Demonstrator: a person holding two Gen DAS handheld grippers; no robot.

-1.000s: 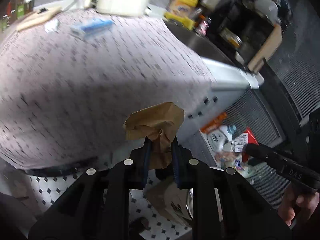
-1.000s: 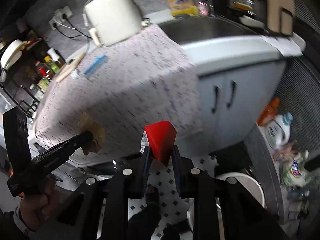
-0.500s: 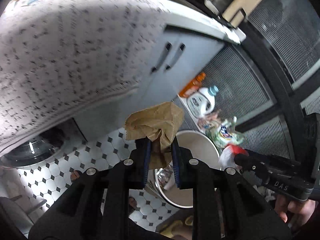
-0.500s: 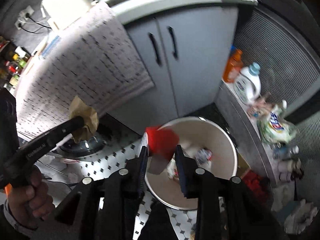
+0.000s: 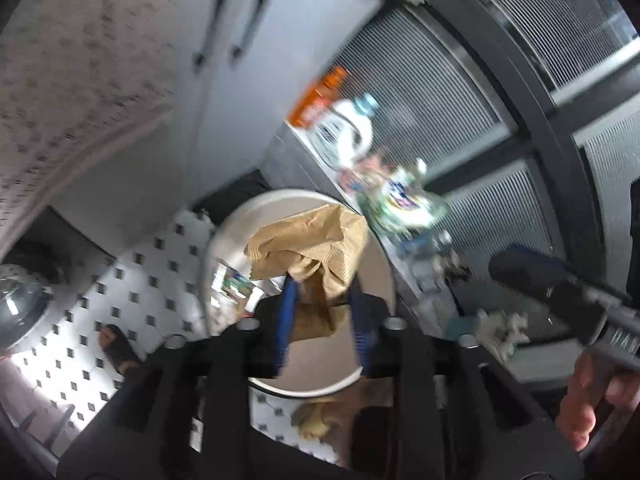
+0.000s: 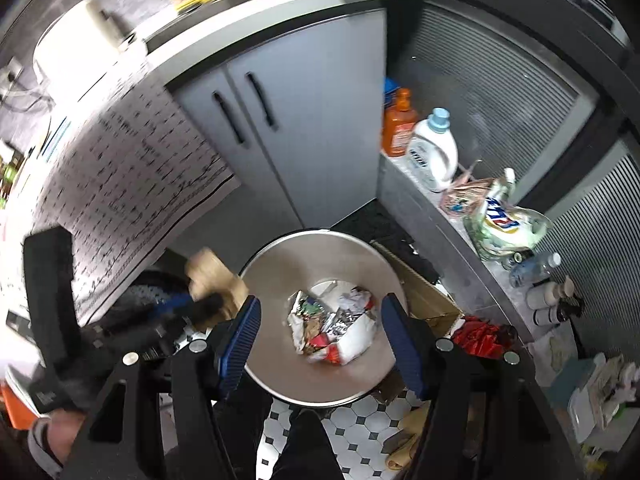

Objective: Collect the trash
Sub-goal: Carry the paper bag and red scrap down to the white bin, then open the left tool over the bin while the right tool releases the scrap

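Observation:
My left gripper (image 5: 322, 288) hangs over the round metal trash bin (image 5: 288, 196). Its jaws are opening, and a crumpled brown paper bag (image 5: 316, 248) sits loose between the blue pads, with a gap showing on the right side. My right gripper (image 6: 320, 300) points down into the same bin (image 6: 320, 236). Its jaws are opening wide and nothing is between them. Crumpled wrappers with red and white pieces (image 6: 332, 328) lie on the bin's bottom. In the right wrist view the brown bag (image 6: 212, 272) shows at the bin's left rim.
Grey cabinet doors (image 6: 280, 128) stand behind the bin. A ledge on the right holds an orange bottle (image 6: 398, 124), a white detergent bottle (image 6: 434, 152) and a plastic bag (image 6: 504, 220). A patterned cloth (image 6: 120, 160) hangs at the left. The floor is black-and-white tile (image 5: 132, 280).
Both grippers swung from the countertop down to the bin. The right jaws opened and the red piece dropped out of them. The left jaws widened around the brown bag.

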